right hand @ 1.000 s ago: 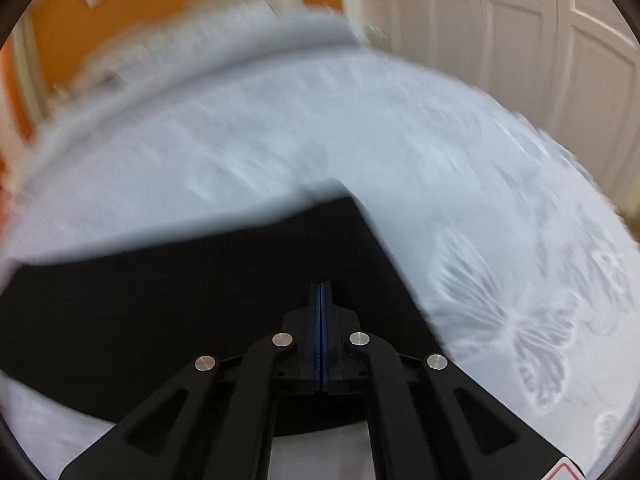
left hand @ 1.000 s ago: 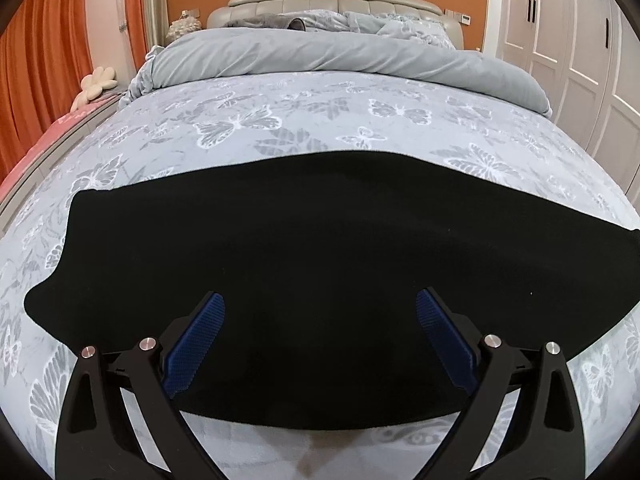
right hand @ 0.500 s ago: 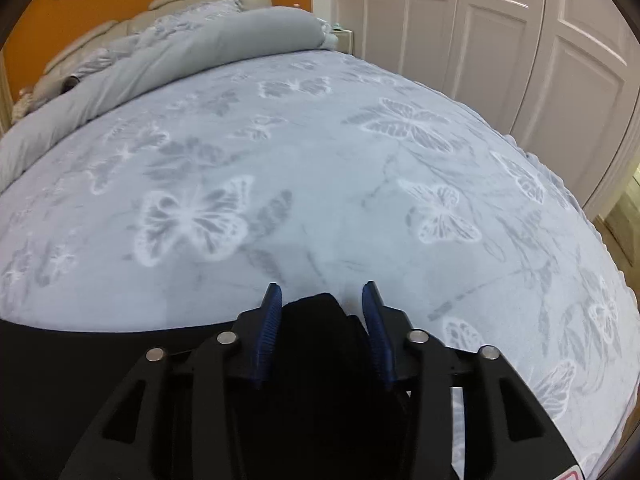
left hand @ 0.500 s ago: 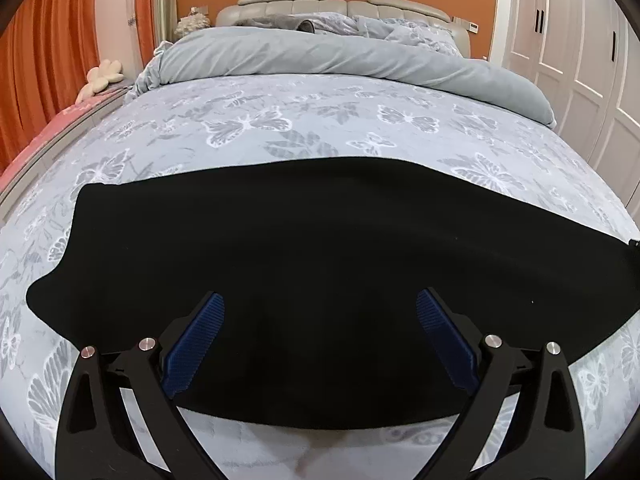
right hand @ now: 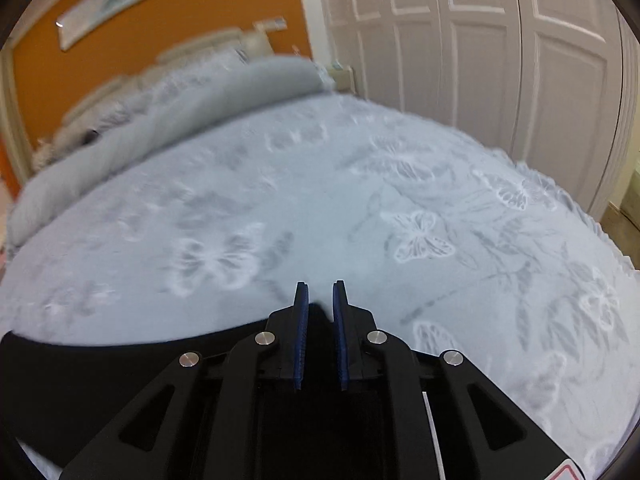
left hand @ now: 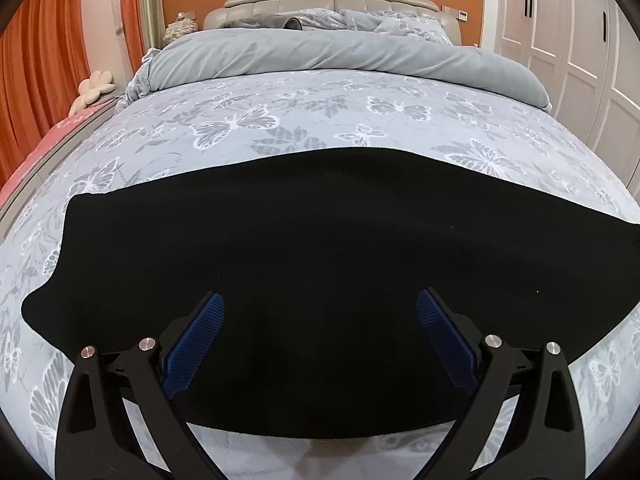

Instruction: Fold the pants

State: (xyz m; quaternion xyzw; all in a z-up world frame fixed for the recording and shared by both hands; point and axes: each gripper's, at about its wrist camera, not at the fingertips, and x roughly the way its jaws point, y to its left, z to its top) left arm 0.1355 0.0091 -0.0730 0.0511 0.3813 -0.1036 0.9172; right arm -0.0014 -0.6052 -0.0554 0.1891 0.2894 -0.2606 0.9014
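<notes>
- Now the right gripper (right hand: 320, 308) has its jaws closing, with a small gap left between the blue pads (right hand: 301, 332); a peak of black fabric sits in that gap. A second ago the pads were pressed flat together over the cloth, and half a second ago they stood wider around a bunched corner.
- Whether the pads already press the fabric I cannot tell for certain; they appear just clear of it, so I log no firm grip yet.
- The right wrist view is motion-blurred and shows more wardrobe doors (right hand: 500, 60) and less cloth than before, consistent with the gripper lifting as it closes.
- The left gripper (left hand: 320, 308) is unchanged: jaws wide apart, nothing between them, poised above the near part of the pants (left hand: 320, 240).
- The pants lie spread flat across the near end of the bed (left hand: 304, 120), on the butterfly-print cover, long axis running side to side; their right end reaches the spot where the right gripper is working. Outline same as a second ago.
- Judgement: regrasp of the right-end corner in progress, a first fold not yet begun. Risk: lifting before the pads bite would drop the corner.
</notes>
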